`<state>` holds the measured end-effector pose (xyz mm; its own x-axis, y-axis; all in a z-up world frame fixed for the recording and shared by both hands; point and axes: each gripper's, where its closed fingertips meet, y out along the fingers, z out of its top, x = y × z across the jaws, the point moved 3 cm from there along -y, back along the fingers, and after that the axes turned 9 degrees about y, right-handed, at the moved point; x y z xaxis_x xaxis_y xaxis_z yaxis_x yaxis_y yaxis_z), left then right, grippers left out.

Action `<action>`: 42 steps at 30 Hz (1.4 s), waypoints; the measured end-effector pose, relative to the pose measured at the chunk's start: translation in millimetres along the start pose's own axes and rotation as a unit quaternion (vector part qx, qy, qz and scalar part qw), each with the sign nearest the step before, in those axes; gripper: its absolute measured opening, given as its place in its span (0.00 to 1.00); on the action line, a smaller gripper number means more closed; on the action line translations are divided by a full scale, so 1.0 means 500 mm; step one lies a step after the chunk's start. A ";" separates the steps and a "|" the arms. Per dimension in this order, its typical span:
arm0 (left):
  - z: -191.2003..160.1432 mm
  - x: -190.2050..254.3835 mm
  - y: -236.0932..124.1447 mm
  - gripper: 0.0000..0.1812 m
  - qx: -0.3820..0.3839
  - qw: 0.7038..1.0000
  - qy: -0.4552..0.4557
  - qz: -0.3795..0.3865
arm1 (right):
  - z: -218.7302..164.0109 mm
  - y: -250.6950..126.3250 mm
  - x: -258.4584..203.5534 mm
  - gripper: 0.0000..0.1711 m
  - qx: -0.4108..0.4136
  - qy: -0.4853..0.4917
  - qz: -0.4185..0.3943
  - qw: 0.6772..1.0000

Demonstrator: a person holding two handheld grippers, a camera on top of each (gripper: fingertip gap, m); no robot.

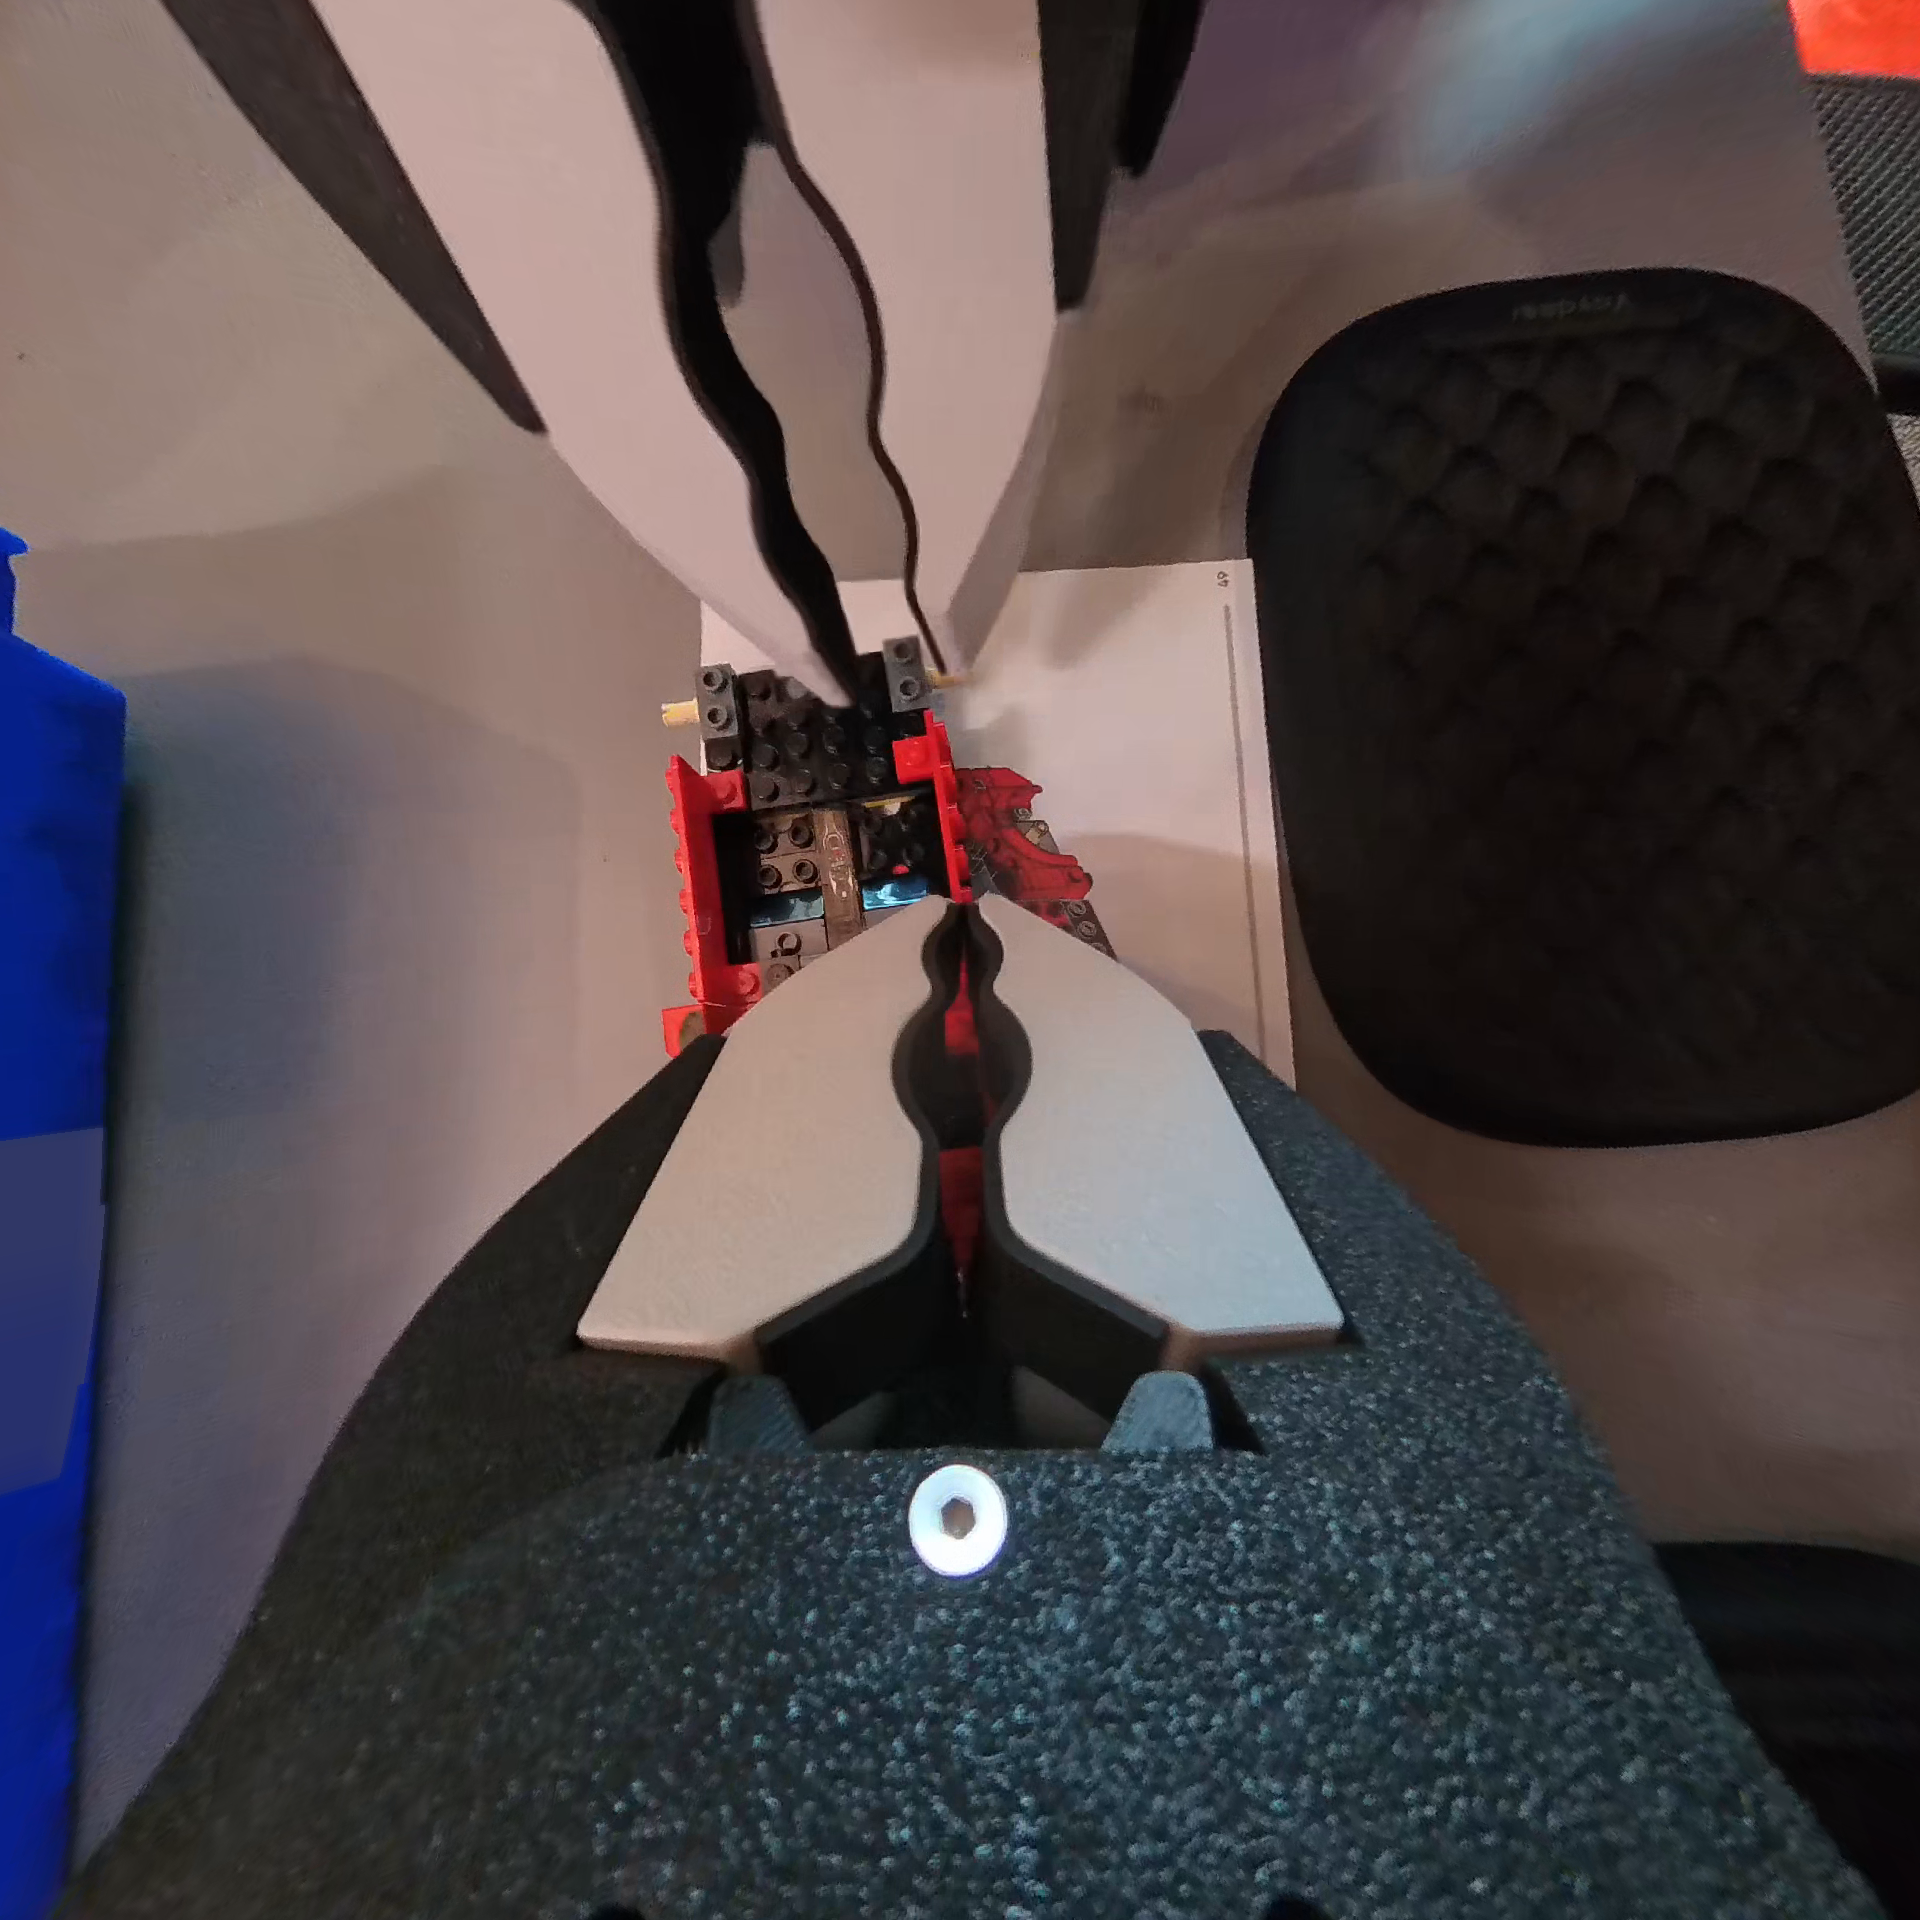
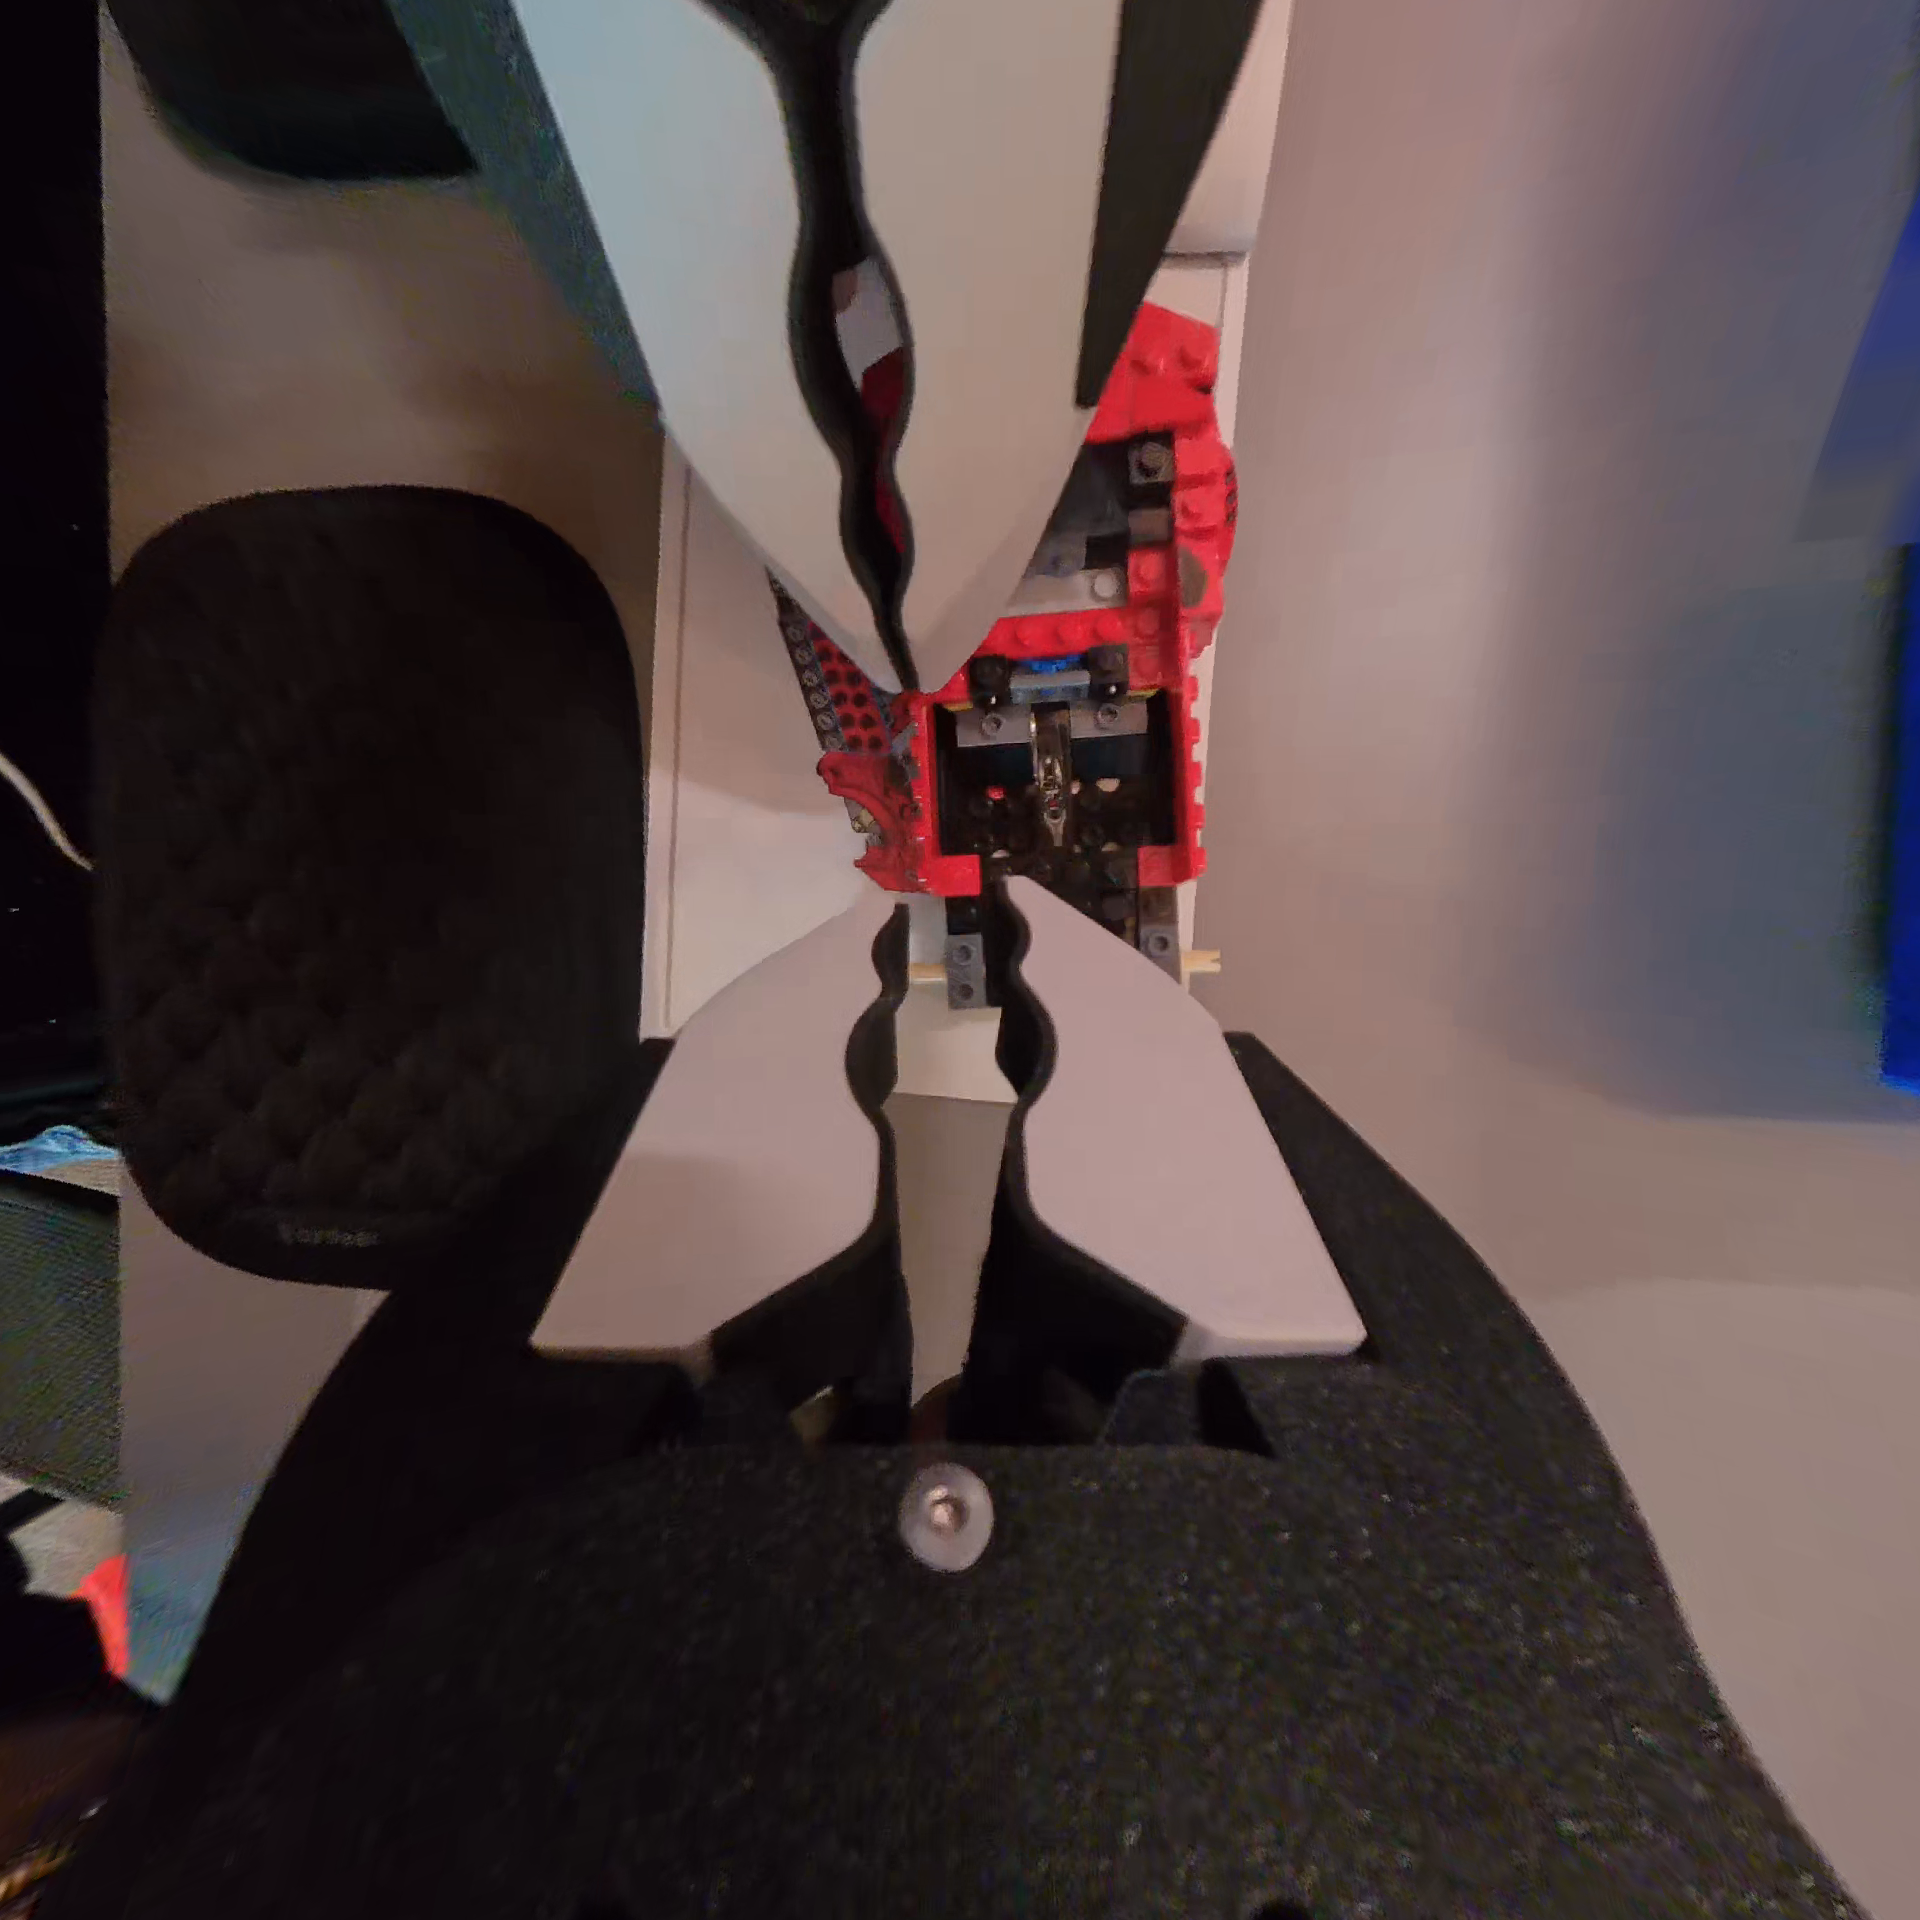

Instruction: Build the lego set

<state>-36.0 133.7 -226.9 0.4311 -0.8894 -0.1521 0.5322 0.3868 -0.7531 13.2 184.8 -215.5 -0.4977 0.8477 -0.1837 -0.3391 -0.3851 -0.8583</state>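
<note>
A red and black lego model (image 1: 831, 821) lies on a white sheet; it also shows in the right wrist view (image 2: 1070, 790). My left gripper (image 1: 961, 912) is shut on the model's red side wall (image 1: 951, 821). In the right wrist view it comes down from the top, pinching that wall's corner (image 2: 914, 707). My right gripper (image 2: 961, 904) is at the model's opposite end. Its jaws stand a little apart, straddling a dark grey brick (image 2: 971, 971) with a tan pin, and a small gap shows beside the brick. In the left wrist view it comes in from above (image 1: 894, 675).
A black textured pad (image 1: 1590, 707) lies beside the model, on the left in the right wrist view (image 2: 364, 883). A white sheet (image 1: 1143, 675) lies under the model. A blue object (image 1: 52, 935) stands at the far side of the table (image 2: 1901, 831). Across from one pair of fingers to the other is roughly 4 centimetres. From the right gripper's tips to the blue object (image 1: 52, 935) is close to 15 centimetres.
</note>
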 end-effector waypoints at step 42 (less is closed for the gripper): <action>-0.005 0.001 0.009 0.02 -0.011 1.000 0.006 -0.007 | -0.005 0.040 0.001 0.03 -0.063 0.090 0.092 0.990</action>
<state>-35.4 134.1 -232.1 0.4150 -0.8976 -0.1487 0.5226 0.3690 -0.7686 8.4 178.4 -233.9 -0.3871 0.8228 -0.4161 -0.1481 -0.5010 -0.8527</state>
